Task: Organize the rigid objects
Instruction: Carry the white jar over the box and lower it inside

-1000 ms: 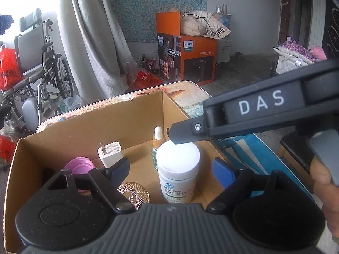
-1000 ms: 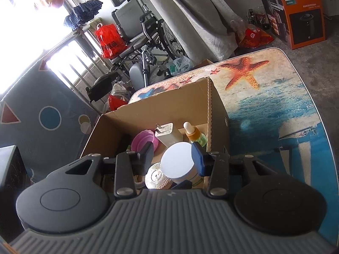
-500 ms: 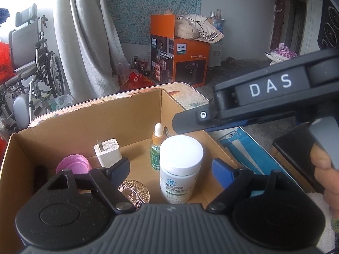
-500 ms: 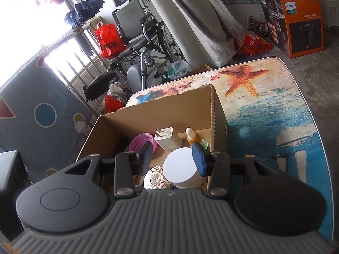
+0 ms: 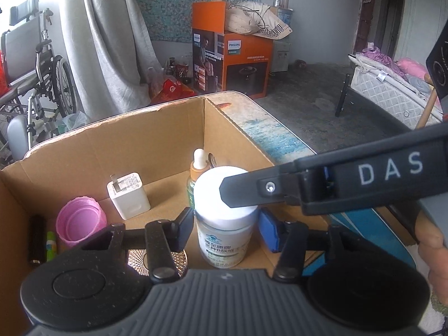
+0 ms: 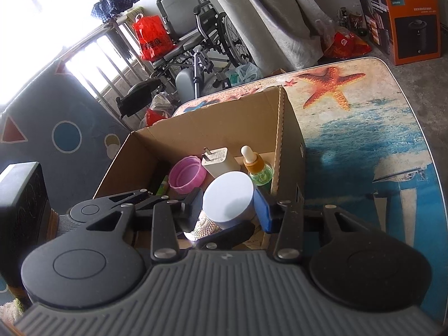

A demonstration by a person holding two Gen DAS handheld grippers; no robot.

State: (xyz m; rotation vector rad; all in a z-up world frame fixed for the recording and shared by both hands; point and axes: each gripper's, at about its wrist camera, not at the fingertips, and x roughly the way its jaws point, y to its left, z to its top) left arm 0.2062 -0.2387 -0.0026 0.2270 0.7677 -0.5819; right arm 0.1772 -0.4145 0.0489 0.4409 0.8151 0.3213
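Note:
A cardboard box (image 5: pixel 145 145) (image 6: pixel 212 123) stands on the table. In it are a white-capped jar (image 5: pixel 224 224) (image 6: pixel 228 200), a dropper bottle (image 5: pixel 198 165) (image 6: pixel 256 168), a white charger (image 5: pixel 128 194) (image 6: pixel 219 162), a pink cup (image 5: pixel 81 222) (image 6: pixel 187 174), a gold patterned disc (image 5: pixel 156 261) and a dark tube (image 5: pixel 37 239). My left gripper (image 5: pixel 225 228) has its fingers against both sides of the jar's body. My right gripper (image 6: pixel 228 207) hovers above the jar's cap, fingers straddling it; its finger (image 5: pixel 252 190) crosses the left wrist view.
The table (image 6: pixel 364 128) has a starfish and sea print and lies to the box's right. A wheelchair (image 6: pixel 196 36), grey curtain (image 5: pixel 106 42), orange Philips carton (image 5: pixel 232 58) and a bed (image 5: pixel 392 95) stand around the room. A black speaker (image 6: pixel 19 210) is at left.
My left gripper has narrowed from wide open onto the jar. My right gripper has shifted down over the jar's cap. The jar stands in the same spot.

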